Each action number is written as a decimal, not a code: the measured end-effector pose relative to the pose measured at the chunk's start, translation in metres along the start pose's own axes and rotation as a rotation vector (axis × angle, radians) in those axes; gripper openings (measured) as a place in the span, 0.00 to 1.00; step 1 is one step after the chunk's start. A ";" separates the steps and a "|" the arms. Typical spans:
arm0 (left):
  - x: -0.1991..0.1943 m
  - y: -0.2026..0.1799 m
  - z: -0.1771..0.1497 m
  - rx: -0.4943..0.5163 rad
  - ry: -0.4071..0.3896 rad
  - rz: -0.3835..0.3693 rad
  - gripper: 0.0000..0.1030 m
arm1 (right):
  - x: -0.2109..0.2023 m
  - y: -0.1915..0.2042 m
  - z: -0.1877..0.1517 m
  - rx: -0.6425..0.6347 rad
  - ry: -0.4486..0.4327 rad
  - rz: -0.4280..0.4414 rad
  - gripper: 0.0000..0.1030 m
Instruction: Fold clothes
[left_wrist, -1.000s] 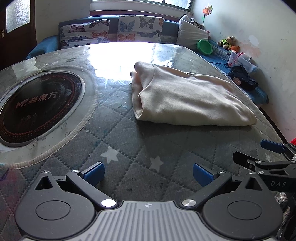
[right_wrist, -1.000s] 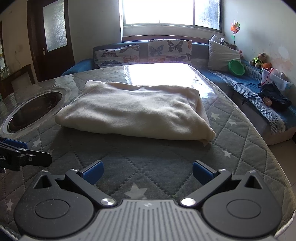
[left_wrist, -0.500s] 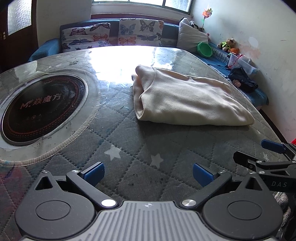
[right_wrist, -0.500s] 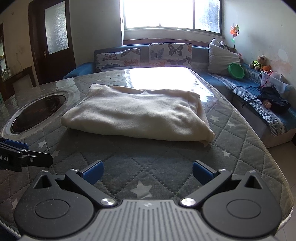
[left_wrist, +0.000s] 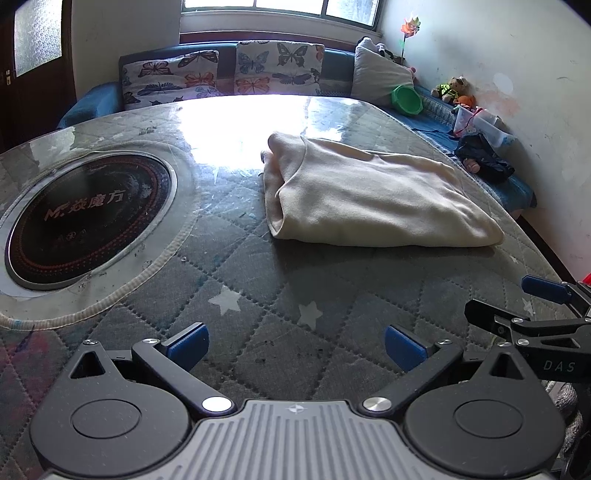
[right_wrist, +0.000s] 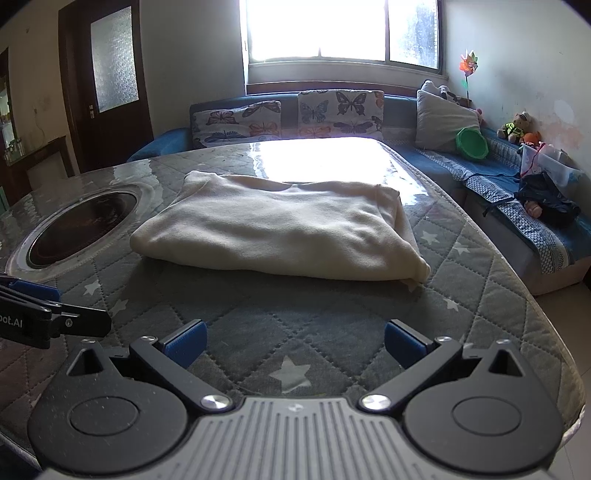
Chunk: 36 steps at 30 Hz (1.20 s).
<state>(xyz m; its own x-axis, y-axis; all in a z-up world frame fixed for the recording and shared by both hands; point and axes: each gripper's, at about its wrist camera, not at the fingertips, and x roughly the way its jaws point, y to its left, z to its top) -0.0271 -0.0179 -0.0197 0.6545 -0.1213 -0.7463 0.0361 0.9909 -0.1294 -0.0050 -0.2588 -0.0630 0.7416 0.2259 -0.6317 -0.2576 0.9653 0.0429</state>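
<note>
Claws (left_wrist: 295, 341) (right_wrist: 294, 338) gape wide, empty; only right view shows door (right_wrist: 110, 77).

The round black plate (left_wrist: 86, 218) set into the left side of the tabletop (left_wrist: 258, 280) carries pale lettering: "Mr." followed by 3 Chinese characters, the last 2 reading "魔方"; smaller marks below them are too small to read. In the left wrist view, the right gripper (left_wrist: 532, 306) bears the white letters "DAS" on its black body. In the right wrist view, the left gripper (right_wrist: 55, 306) shows the cut-off white letters "pot.AI" at the frame's left edge.
</note>
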 end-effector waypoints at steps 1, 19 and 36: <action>0.000 0.000 0.000 0.001 -0.001 0.000 1.00 | 0.000 0.000 0.000 0.001 0.000 0.001 1.00; 0.001 -0.003 -0.002 0.012 0.000 0.002 1.00 | 0.000 0.002 -0.003 0.012 0.001 0.005 1.00; 0.003 -0.007 0.005 0.028 -0.032 -0.004 1.00 | 0.007 0.005 0.002 0.007 0.005 0.013 1.00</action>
